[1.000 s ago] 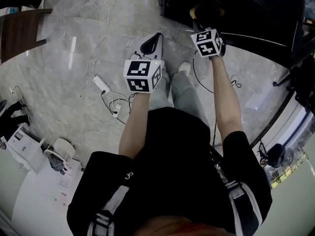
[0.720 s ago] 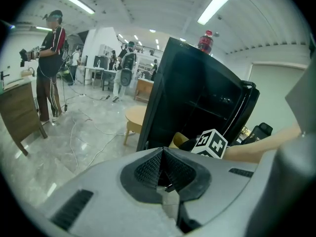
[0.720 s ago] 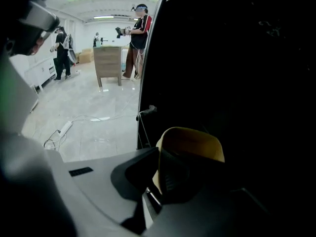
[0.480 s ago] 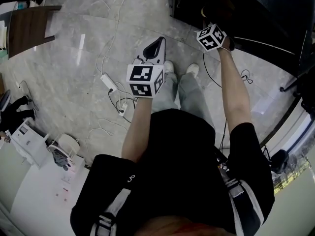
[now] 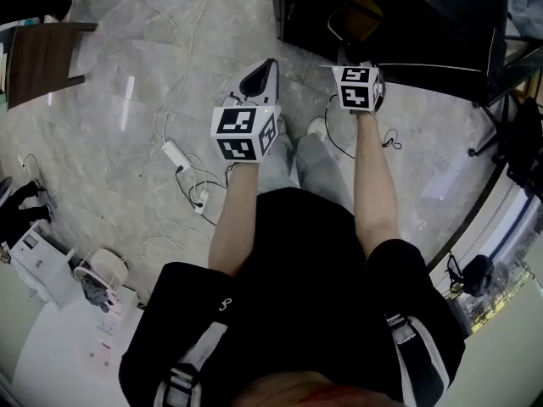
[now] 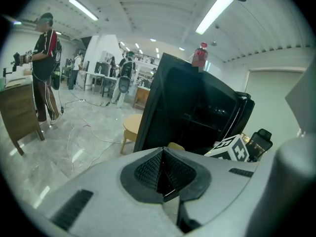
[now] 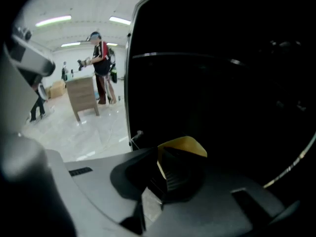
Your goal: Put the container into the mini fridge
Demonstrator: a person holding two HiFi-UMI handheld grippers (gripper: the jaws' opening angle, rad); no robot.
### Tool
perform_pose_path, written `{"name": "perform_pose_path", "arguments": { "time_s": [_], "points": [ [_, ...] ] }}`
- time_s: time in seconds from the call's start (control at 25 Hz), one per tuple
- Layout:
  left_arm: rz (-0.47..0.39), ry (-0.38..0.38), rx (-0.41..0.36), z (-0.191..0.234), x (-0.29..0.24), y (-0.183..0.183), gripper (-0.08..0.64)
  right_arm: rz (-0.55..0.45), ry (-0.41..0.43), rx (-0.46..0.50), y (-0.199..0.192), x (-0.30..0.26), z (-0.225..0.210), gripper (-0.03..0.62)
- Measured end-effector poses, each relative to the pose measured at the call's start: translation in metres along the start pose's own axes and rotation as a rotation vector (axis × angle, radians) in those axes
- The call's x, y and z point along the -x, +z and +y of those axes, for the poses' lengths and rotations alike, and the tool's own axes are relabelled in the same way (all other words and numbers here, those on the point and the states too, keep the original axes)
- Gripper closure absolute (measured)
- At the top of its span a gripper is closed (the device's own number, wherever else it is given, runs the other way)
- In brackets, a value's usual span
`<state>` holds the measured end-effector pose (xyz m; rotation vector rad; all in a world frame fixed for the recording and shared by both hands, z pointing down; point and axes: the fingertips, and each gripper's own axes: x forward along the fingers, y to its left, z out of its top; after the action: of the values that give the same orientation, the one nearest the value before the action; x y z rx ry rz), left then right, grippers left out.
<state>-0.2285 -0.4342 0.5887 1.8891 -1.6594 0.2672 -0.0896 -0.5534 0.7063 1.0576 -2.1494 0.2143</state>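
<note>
Right tongs [image 7: 165, 174] are clamped on the near rim of a yellow container [image 7: 186, 144]. They hold it at the dark open front of the black mini fridge [image 7: 222, 83], which fills the view beyond it. Left tongs [image 6: 163, 174] are pressed together with nothing between them, off to the side above the gray floor [image 5: 127, 142]. A bottle [image 6: 199, 57] stands on top of the fridge, and a small round stool [image 6: 132, 125] sits beside it. A power strip [image 5: 174, 151] lies on the floor among white cables.
</note>
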Motion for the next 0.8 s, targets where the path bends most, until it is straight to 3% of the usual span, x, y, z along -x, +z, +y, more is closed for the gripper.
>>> {"name": "perform_pose_path", "arguments": {
  "time_s": [0.2, 0.44, 0.64, 0.8],
  "points": [
    [-0.072, -0.024, -0.015, -0.024, 0.01, 0.021, 0.554, -0.206, -0.084, -0.352, 0.031, 0.078, -0.019, 0.563],
    [-0.183, -0.064, -0.047, -0.049, 0.029, 0.053, 0.554, -0.521, -0.056, -0.606, 0.078, 0.166, -0.035, 0.568],
    [-0.295, -0.104, -0.083, -0.08, 0.048, 0.096, 0.554, -0.644, 0.009, -0.606, 0.123, 0.227, -0.045, 0.575],
    [-0.379, -0.143, -0.131, -0.109, 0.062, 0.14, 0.554, -0.699, 0.006, -0.475, 0.168, 0.267, -0.046, 0.58]
  ]
}}
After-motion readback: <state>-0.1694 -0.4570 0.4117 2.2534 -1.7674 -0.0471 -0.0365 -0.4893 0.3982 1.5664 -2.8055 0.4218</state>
